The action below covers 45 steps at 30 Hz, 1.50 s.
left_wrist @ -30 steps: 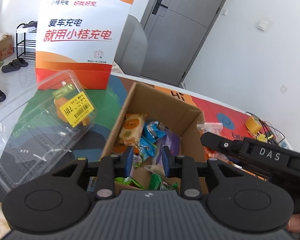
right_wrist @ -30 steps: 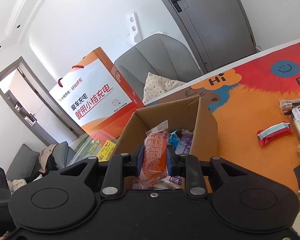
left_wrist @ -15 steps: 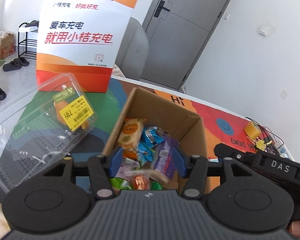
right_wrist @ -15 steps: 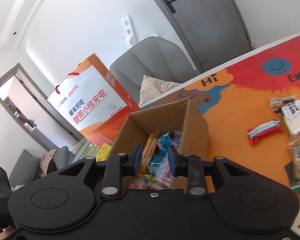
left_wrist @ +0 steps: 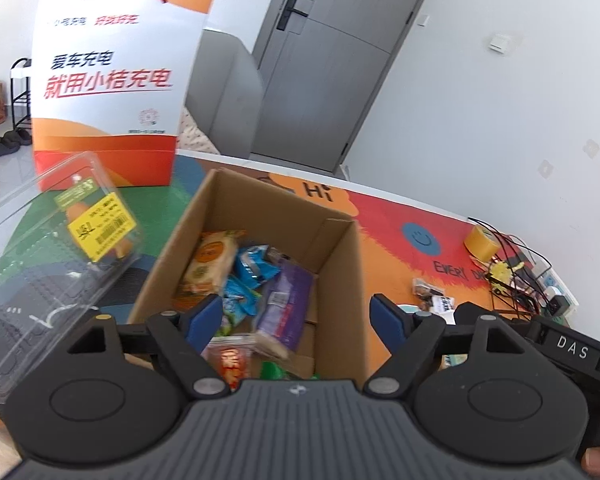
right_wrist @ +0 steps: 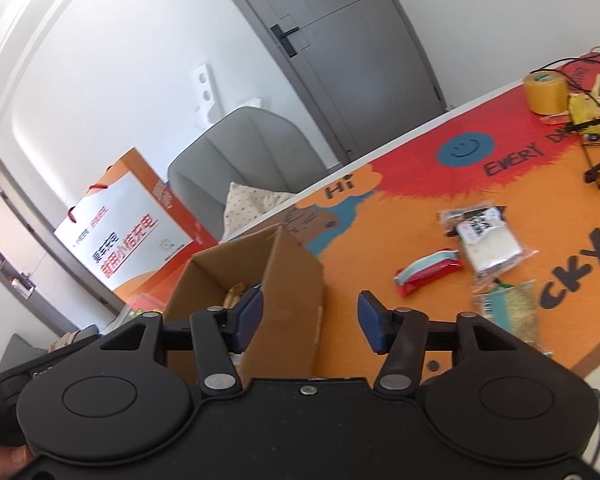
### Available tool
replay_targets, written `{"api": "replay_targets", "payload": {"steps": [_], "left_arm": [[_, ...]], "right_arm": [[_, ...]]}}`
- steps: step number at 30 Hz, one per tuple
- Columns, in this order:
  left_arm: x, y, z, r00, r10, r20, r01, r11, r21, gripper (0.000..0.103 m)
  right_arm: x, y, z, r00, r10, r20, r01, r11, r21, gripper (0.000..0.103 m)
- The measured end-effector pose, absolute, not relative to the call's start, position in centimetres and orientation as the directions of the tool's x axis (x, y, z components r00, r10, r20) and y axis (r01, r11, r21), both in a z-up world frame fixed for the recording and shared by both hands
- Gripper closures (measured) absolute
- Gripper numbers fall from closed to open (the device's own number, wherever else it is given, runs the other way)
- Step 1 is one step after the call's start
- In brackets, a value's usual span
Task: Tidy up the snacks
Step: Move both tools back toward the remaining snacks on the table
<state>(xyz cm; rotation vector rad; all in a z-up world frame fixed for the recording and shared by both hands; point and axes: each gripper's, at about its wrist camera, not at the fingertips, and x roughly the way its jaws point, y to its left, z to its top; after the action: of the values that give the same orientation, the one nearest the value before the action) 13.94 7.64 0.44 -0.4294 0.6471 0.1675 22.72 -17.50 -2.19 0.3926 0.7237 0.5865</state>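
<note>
The right gripper (right_wrist: 310, 318) is held spread and empty beside the cardboard box (right_wrist: 292, 280); snack packets (right_wrist: 428, 270) are scattered right of the box.

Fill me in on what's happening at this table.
A person is sorting snacks into a cardboard box with a handheld tool in each hand. Both tools have just been opening, and nothing sits between the jaws of either the left tool or the right tool. The box already holds several packets. A red snack packet and a few others wait on the orange mat.

brown box (left_wrist: 340, 272), purple packet (left_wrist: 286, 300), orange mat (right_wrist: 380, 320)
</note>
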Motion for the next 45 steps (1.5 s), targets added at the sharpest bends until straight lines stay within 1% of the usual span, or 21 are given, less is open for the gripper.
{"api": "replay_targets", "payload": {"steps": [2, 5, 14, 18, 21, 26, 33, 36, 38, 42, 45], "left_arm": [[14.1, 6.9, 0.5, 0.789, 0.008, -0.614, -0.269, 0.904, -0.334, 0.021], [14.5, 5.7, 0.6, 0.788, -0.007, -0.616, -0.249, 0.911, -0.330, 0.021], [15.8, 2.5, 0.5, 0.789, -0.043, -0.613, -0.198, 0.927, -0.320, 0.020], [16.4, 1.1, 0.4, 0.789, -0.057, -0.612, -0.171, 0.936, -0.308, 0.021], [16.9, 0.2, 0.2, 0.786, -0.073, -0.614, -0.152, 0.940, -0.306, 0.021], [18.0, -1.1, -0.6, 0.771, -0.079, -0.631, -0.136, 0.949, -0.284, 0.021], [19.9, -1.9, -1.5, 0.761, -0.093, -0.643, -0.112, 0.956, -0.271, 0.024], [20.7, -2.2, -1.6, 0.753, -0.102, -0.650, -0.095, 0.961, -0.260, 0.027], [20.9, -2.3, -1.6, 0.754, -0.108, -0.648, -0.083, 0.963, -0.256, 0.028], [21.3, -2.2, -1.9, 0.739, -0.118, -0.664, -0.077, 0.963, -0.257, 0.033], [21.4, -2.4, -2.1, 0.743, -0.122, -0.658, -0.055, 0.969, -0.242, 0.034]], "right_arm": [[22.7, -18.5, -2.4, 0.615, 0.607, -0.504, -0.343, 0.781, 0.522, 0.042], [22.5, -20.0, -2.6, 0.635, 0.588, -0.501, -0.320, 0.791, 0.522, 0.039], [22.7, -24.1, -4.0, 0.662, 0.532, -0.527, -0.245, 0.819, 0.520, 0.039], [23.0, -25.0, -4.7, 0.663, 0.513, -0.546, -0.226, 0.832, 0.507, 0.036], [23.2, -25.4, -5.2, 0.658, 0.503, -0.560, -0.217, 0.839, 0.499, 0.032], [23.6, -25.4, -5.8, 0.653, 0.481, -0.585, -0.220, 0.860, 0.461, 0.022], [24.2, -25.0, -6.9, 0.644, 0.457, -0.614, -0.229, 0.880, 0.415, 0.022], [24.7, -24.6, -7.5, 0.633, 0.446, -0.633, -0.224, 0.888, 0.402, 0.022], [25.0, -24.2, -7.8, 0.630, 0.430, -0.646, -0.218, 0.897, 0.384, 0.022], [25.2, -23.4, -7.9, 0.636, 0.406, -0.656, -0.223, 0.911, 0.347, 0.022], [25.4, -22.7, -8.1, 0.632, 0.400, -0.664, -0.227, 0.915, 0.334, 0.022]]}}
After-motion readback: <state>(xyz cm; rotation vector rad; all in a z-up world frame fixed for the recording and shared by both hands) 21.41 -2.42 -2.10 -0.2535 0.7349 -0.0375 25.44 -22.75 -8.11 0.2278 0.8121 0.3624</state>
